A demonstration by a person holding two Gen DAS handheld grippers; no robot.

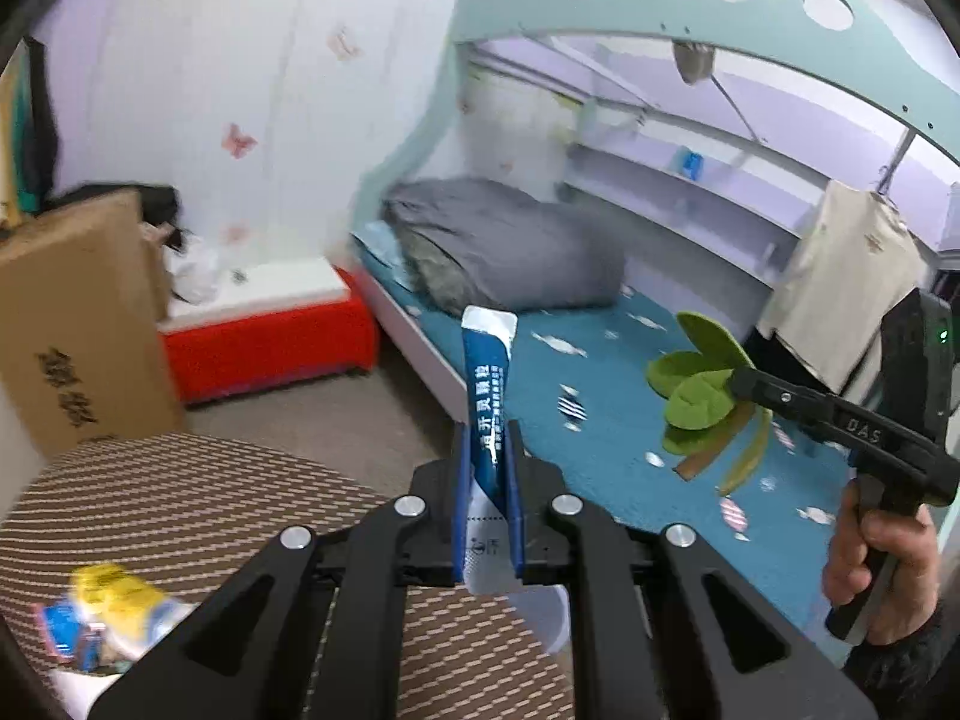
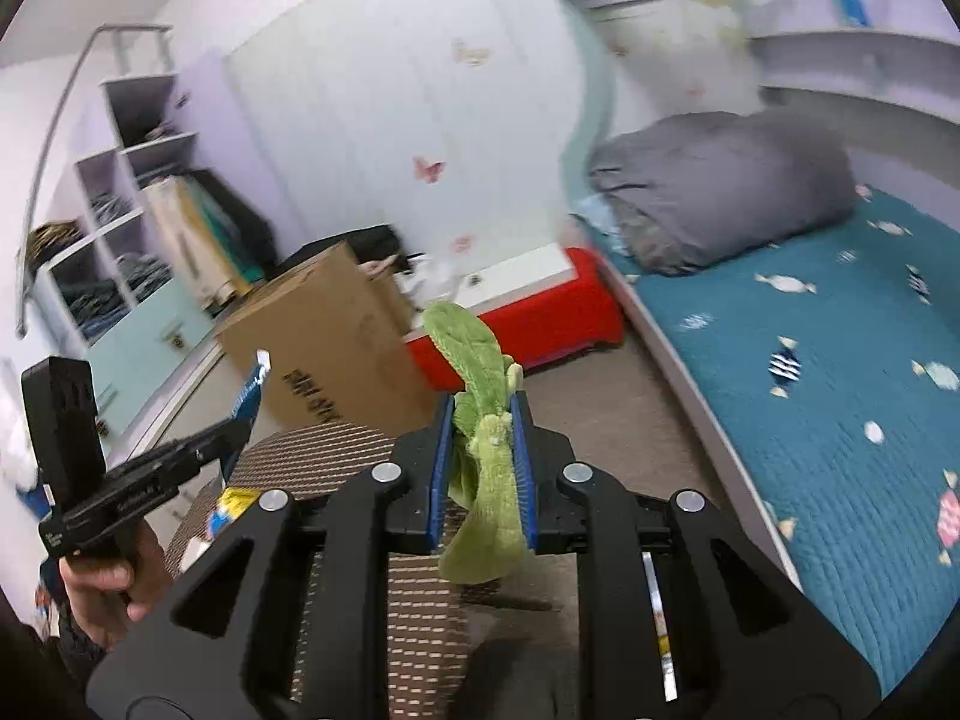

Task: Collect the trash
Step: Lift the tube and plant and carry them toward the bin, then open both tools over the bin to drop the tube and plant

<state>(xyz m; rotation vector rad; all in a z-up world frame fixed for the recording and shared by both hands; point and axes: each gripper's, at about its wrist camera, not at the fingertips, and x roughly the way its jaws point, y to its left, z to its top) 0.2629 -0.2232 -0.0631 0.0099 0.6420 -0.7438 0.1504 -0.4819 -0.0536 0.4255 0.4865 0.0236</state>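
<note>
Left wrist view: left gripper [image 1: 487,468] clamped on a blue sachet [image 1: 487,372] standing upright at centre frame, over the woven mat [image 1: 180,480]; more wrappers [image 1: 108,612] lower left | Right wrist view: right gripper [image 2: 480,450] pinched on a green leaf scrap [image 2: 480,396], long axis upright; cardboard box [image 2: 324,336] ahead-left, open floor between.

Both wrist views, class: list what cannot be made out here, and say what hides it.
- Left wrist view: lower end of the blue sachet, hidden inside the left gripper.
- Left wrist view: the yellow and blue wrappers on the round mat, blurred.
- Right wrist view: what the green leafy piece is, pinched in the right gripper, unclear.
</note>
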